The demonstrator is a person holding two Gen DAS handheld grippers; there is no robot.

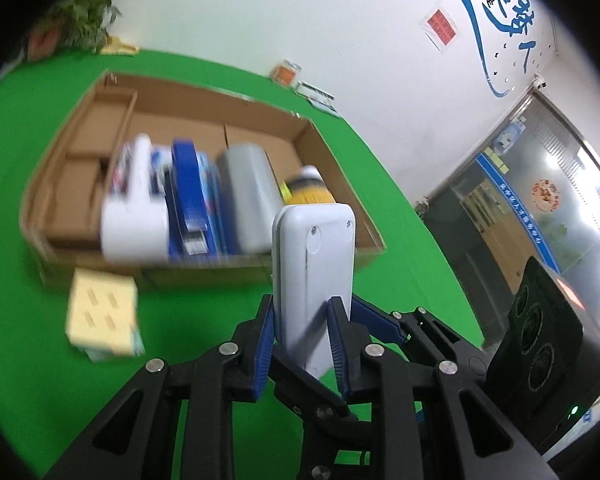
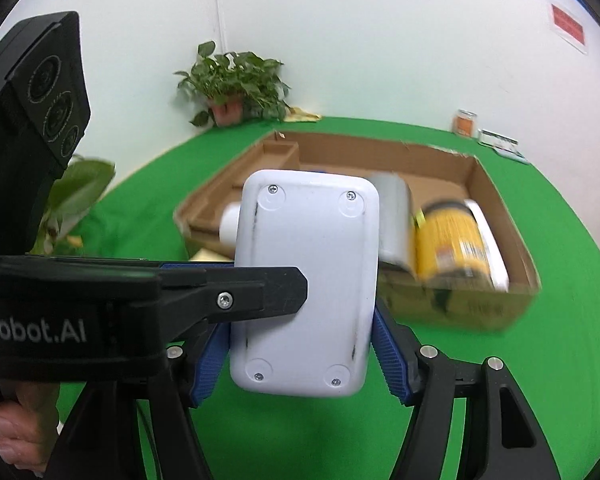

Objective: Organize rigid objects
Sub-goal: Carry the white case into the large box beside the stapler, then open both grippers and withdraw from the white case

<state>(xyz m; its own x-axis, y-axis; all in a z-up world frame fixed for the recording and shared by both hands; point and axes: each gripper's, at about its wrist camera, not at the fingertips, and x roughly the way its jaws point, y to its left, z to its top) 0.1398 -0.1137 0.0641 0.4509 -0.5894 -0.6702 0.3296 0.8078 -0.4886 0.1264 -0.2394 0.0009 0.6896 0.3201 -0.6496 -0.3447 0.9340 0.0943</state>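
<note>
A white plastic case (image 1: pixel 314 276) with screws in its corners is held in the air in front of a cardboard box (image 1: pixel 260 116). My left gripper (image 1: pixel 300 320) is shut on its narrow sides. In the right wrist view the case (image 2: pixel 306 280) shows its broad back. My right gripper (image 2: pixel 300 344) has its blue pads (image 2: pixel 388 344) against the case's two sides, with the left gripper's finger (image 2: pixel 260 292) across its left edge. The box holds a white bottle (image 1: pixel 134 216), a blue package (image 1: pixel 190 200), a grey container (image 1: pixel 248 196) and a yellow can (image 2: pixel 450 240).
A pale yellow block (image 1: pixel 102 312) lies on the green table (image 1: pixel 400 260) before the box. A potted plant (image 2: pixel 232 84) stands at the back by the white wall. A small orange jar (image 2: pixel 465 122) and a flat packet (image 2: pixel 500 140) sit at the back right.
</note>
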